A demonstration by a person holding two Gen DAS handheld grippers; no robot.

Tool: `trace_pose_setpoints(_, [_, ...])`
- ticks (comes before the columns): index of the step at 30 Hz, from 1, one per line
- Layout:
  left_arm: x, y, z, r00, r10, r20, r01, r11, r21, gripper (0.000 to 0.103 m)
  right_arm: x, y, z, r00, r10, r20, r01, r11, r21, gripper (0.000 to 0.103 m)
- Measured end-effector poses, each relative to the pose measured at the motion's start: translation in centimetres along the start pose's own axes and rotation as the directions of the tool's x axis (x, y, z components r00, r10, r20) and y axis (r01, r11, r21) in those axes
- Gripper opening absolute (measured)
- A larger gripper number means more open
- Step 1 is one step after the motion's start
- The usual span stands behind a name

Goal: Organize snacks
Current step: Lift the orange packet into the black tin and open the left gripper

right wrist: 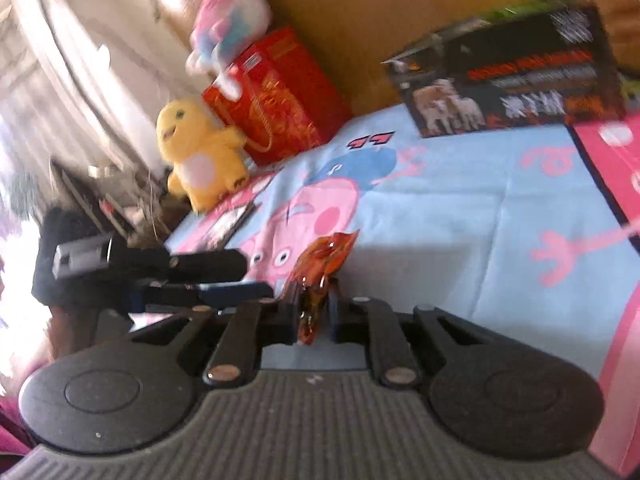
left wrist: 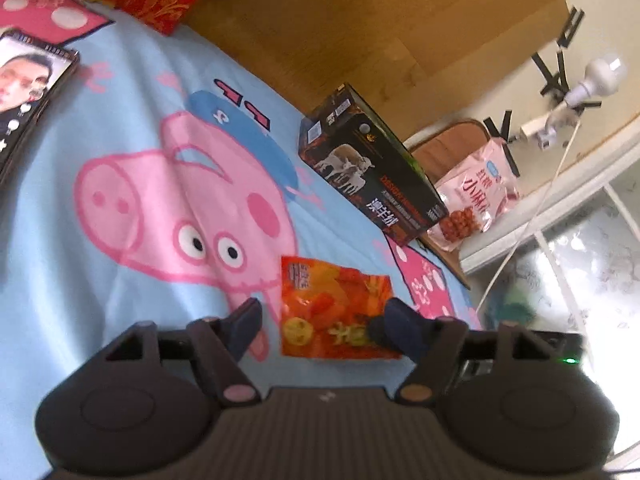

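An orange snack packet (left wrist: pixel 332 310) is held over the cartoon-pig blanket (left wrist: pixel 120 184). My left gripper (left wrist: pixel 320 326) is open, its fingers either side of the packet's near end. In the right wrist view my right gripper (right wrist: pixel 314 300) is shut on the edge of the same orange packet (right wrist: pixel 324 260), which stands up between the pads. The left gripper's dark fingers (right wrist: pixel 224 276) show at the left of that view. A black snack box with cattle pictures (left wrist: pixel 372 168) stands at the blanket's far edge. A pink snack bag (left wrist: pixel 476 196) lies on a chair beyond it.
A red patterned box (right wrist: pixel 280 96) with a yellow plush toy (right wrist: pixel 200 156) and a pink-and-white plush (right wrist: pixel 228 20) stands at the bed's end. A flat box with a man's picture (left wrist: pixel 28 88) lies on the blanket. A wooden headboard (left wrist: pixel 360 20) runs behind.
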State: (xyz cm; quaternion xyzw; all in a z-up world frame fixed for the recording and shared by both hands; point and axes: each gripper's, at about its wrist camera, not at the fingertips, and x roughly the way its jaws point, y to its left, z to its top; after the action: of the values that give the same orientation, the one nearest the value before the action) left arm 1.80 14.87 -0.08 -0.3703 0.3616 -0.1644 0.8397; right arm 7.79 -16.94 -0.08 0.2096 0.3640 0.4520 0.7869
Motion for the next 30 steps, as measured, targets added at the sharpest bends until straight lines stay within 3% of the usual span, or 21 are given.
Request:
trace_pose_setpoints(5, [1.5,-0.5,0.4,0.998,-0.047,-0.041,0.047,0.999,-0.013,0.069,-1.0,-3.4,0.4,0.990,0.118,0.073,-0.133,0.958,0.255,0.014])
trace_pose_setpoints(7, [2.7,-1.1,0.5,0.995,-0.076,-0.069,0.075,0.997,-0.010,0.059,-1.3,-3.9,0.4,0.982,0.160,0.100,-0.183,0.934,0.306,0.013])
trace_pose_setpoints(8, [3.3,-1.5,0.7,0.993,-0.086,-0.082,0.086,0.996,-0.005,0.051,-1.4,-4.0,0.4,0.978,0.174,0.113,-0.202,0.925,0.321,0.013])
trace_pose_setpoints(11, [4.5,-2.9,1.8,0.994,-0.076,-0.083,0.079,0.996,0.033,0.048,-1.9,-3.9,1.0,0.971,0.191,0.145,-0.230,0.916,0.329,0.013])
trace_pose_setpoints(15, [5.8,-5.6,5.5,0.995,-0.089,-0.050,0.094,0.989,0.117,0.046,-3.2,-3.7,3.8,0.972,0.145,0.187,-0.190,0.949,0.251,0.013])
trace_pose_setpoints(19, [8.6,-9.6,10.4,0.999,-0.041,0.009,0.038,0.972,0.233,0.046,-3.7,-2.9,8.5,0.968,0.053,0.245,-0.080,0.992,0.101,0.013])
trace_pose_setpoints(22, [12.0,-11.6,13.5,0.999,0.008,0.032,-0.016,0.960,0.280,0.047,-3.2,-2.6,12.2,0.954,-0.028,0.299,0.038,0.999,-0.029,0.013])
trace_pose_setpoints(26, [16.8,-12.5,15.1,0.995,0.094,0.037,-0.101,0.939,0.328,0.048,-1.3,-3.3,15.3,0.928,-0.170,0.332,0.230,0.961,-0.150,0.016])
trace_pose_setpoints(28, [18.5,-12.7,14.8,0.987,0.152,0.058,-0.163,0.915,0.369,0.052,-0.2,-4.6,16.2,0.919,-0.239,0.314,0.297,0.943,-0.151,0.022])
trace_pose_setpoints(29, [18.9,-13.1,14.4,0.981,0.176,0.079,-0.192,0.896,0.401,0.059,0.4,-5.7,16.6,0.918,-0.279,0.281,0.326,0.935,-0.136,0.022])
trace_pose_setpoints(30, [19.2,-13.3,14.0,0.980,0.181,0.086,-0.200,0.883,0.424,0.064,0.7,-6.5,16.6,0.917,-0.298,0.265,0.338,0.933,-0.124,0.018])
